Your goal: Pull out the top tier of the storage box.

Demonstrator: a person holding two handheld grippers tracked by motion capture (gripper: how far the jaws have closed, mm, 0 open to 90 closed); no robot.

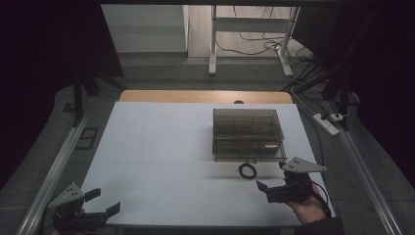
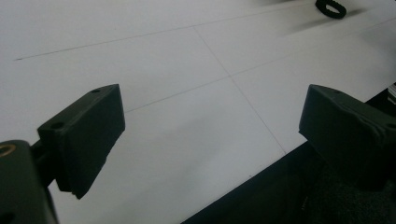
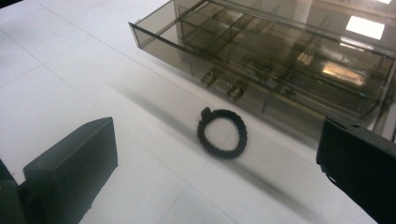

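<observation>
The right gripper (image 3: pixel 217 172) is spread wide and holds nothing. Just ahead of it, between its jaws, a black ring-shaped band (image 3: pixel 222 133) lies flat on the white table (image 1: pixel 161 147), close before the smoky clear compartment box (image 3: pixel 280 51). The left gripper (image 1: pixel 98 204) is also released, well apart at the near table edge.

Black ridged ring (image 3: pixel 222 133) flat on the white table, just before the smoky box's (image 3: pixel 299 60) drawer front.

Dim, grainy pictures; ceiling glare on the smoky box (image 3: pixel 299 60); dark surroundings.
</observation>
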